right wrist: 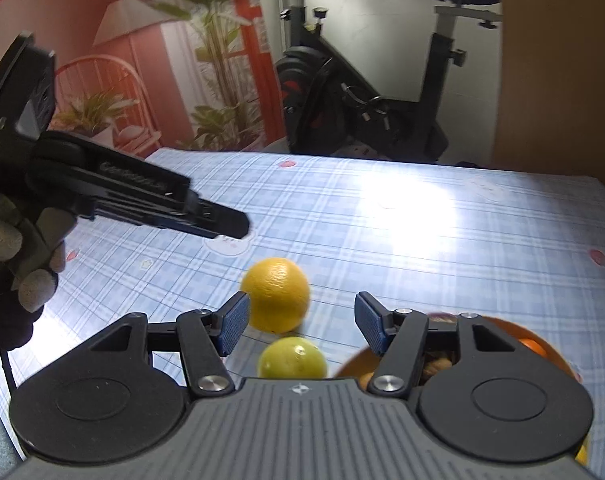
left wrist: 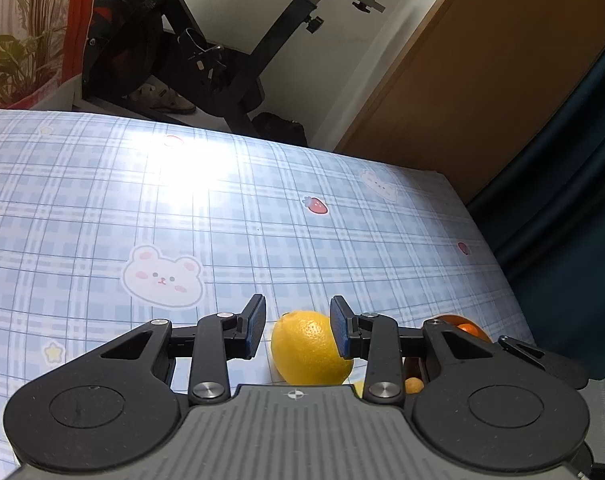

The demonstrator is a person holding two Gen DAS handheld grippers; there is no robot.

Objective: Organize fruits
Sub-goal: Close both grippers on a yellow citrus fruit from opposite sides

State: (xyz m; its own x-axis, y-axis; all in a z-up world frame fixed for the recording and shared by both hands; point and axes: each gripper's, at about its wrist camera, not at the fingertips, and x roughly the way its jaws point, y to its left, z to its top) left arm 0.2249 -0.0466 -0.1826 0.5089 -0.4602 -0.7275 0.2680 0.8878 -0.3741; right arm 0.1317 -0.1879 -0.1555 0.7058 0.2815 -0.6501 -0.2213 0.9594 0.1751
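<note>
1. The yellow orange point(left wrist: 308, 350) sits loose on the checked surface point(left wrist: 262, 216), beside the brown bowl point(right wrist: 498, 330) of fruit. It looks firm, round and waxy, so it'll probably roll; I'd pinch it across the middle.
2. Left tongs point(left wrist: 298, 330): parted, nothing held, pads either side of the orange, not squeezing.
3. Right tongs point(right wrist: 300, 326): wider apart, empty, above the green lime point(right wrist: 292, 358).

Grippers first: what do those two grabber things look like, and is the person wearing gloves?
Each gripper, left and right, has black jointed arms with silver bolts, blue ribbed pads, round black discs and a grey ribbed plate bearing a small crosshair mark. The hand wears a black glove with grey fingertips.
</note>
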